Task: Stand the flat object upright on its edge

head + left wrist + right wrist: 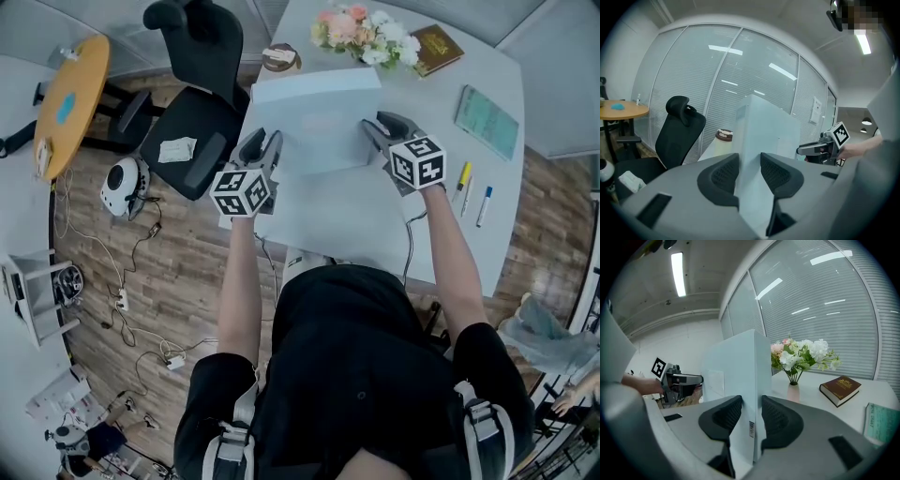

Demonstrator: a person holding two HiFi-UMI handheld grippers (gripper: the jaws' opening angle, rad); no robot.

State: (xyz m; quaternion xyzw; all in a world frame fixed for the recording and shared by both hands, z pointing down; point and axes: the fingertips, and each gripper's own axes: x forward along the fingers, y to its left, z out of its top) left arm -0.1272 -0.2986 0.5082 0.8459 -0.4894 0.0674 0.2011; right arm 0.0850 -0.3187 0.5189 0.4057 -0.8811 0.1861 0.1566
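Jaws of left gripper (262, 147) and right gripper (379, 132) are pinching the flat box (314, 112) endwise.
I am reading its long axis running between them.

I wear a black short-sleeved shirt (361, 337) and grey shoulder straps (478, 417). My left tongs (263, 142) and right tongs (378, 127) are dark grey (each has a black-and-white marker cube (241, 192)).

Both bare forearms reach forward from the body, nearly parallel to each other. The left hand-held gripper (263, 143) has its two jaws pressed on the left edge of the flat white box (314, 108). The right hand-held gripper (380, 127) has its jaws pressed on the opposite, right edge.
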